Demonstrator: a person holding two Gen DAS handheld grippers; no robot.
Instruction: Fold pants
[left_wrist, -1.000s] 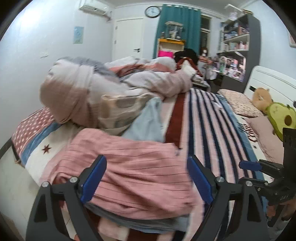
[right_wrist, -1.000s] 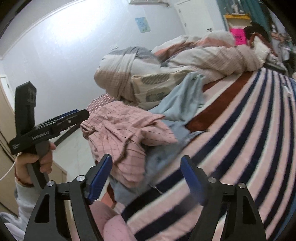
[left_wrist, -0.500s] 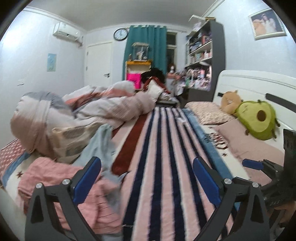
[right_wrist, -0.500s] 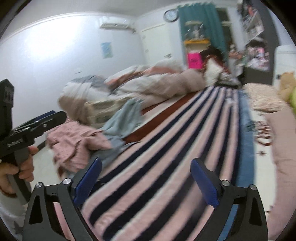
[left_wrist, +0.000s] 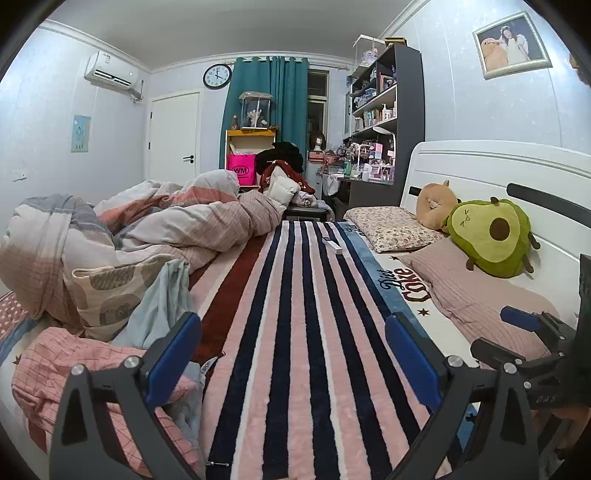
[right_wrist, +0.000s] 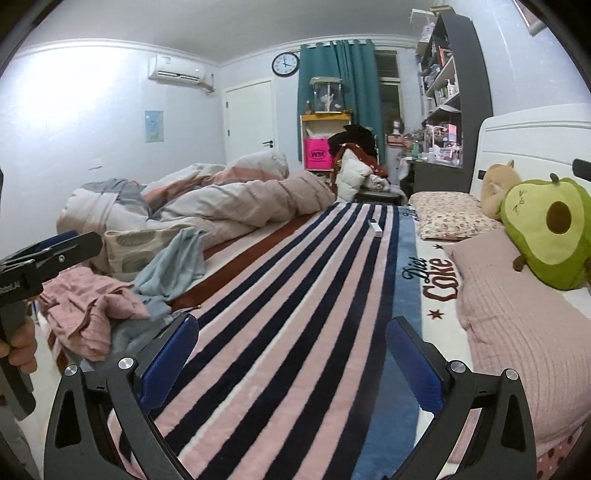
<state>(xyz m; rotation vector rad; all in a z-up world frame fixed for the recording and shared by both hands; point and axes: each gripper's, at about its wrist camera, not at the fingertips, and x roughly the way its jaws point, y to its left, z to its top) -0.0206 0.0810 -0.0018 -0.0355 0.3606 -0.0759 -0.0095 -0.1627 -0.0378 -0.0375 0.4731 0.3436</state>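
The left gripper (left_wrist: 291, 358) hangs level over the striped blanket (left_wrist: 306, 314), pointing along the stripes toward the far end of the bed; its jaws stand wide apart and hold nothing. The right gripper (right_wrist: 291, 358) is held the same way over the blanket, level and aimed down its length, jaws spread wide and bare. In the left view the right gripper shows at the right edge, just off the blanket's blue border; in the right view the left gripper (right_wrist: 51, 251) shows at the left edge, gripped by a hand (right_wrist: 20, 345), its two fingers close together in that side-on view.

The pants (left_wrist: 74, 365), pink with a thin check, lie crumpled at the blanket's near left corner, partly over a pale blue garment (left_wrist: 159, 306) that trails up toward the heaped duvet (left_wrist: 155, 229). The left finger (left_wrist: 173, 356) of the left gripper overlaps the pants in the picture; whether it touches them I cannot tell.

A second ago both grippers faced the pants, which filled the left view. Since then both have swung right to face along the blanket, so the pants now sit at the left margin of each view. The jaws have stayed wide throughout.
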